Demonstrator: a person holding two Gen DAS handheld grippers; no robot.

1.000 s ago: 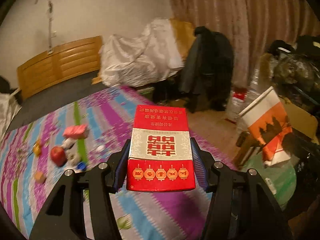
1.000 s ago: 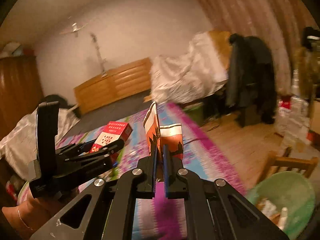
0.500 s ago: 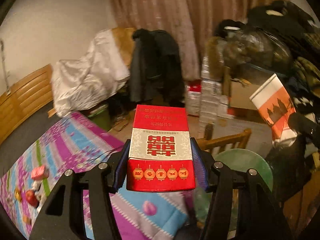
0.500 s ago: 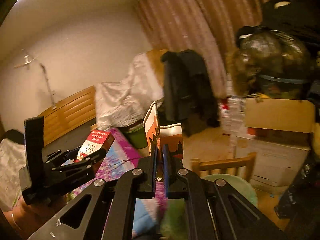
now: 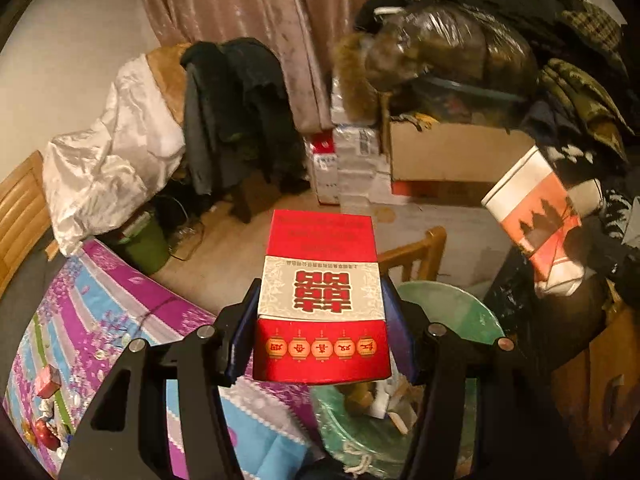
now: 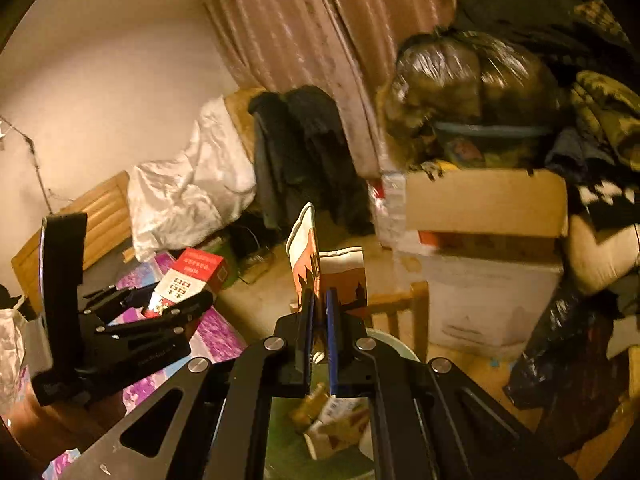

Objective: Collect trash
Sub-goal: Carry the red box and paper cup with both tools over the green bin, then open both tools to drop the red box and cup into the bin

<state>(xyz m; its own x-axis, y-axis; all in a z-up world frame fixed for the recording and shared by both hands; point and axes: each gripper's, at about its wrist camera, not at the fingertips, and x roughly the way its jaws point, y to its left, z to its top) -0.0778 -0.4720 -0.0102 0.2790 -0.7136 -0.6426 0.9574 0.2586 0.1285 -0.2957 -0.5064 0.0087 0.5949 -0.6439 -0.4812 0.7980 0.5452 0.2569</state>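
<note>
My left gripper is shut on a red and white carton printed with lanterns; the pads press its two sides. In the right wrist view the same carton shows at the left in the left gripper. My right gripper is shut on a flattened orange and white paper cup, seen also in the left wrist view as the cup at the right. Both hang over a green bin with scraps inside, its rim just below my right fingers.
A bed with a purple and blue striped quilt lies at the left, with small items on it. A wooden chair stands behind the bin. Cardboard boxes, stuffed bags and clothes crowd the right. A dark coat hangs beside the curtain.
Both grippers have swung right, away from the bed and over the green bin, sinking slightly. The carton and the cup stay gripped as before.
</note>
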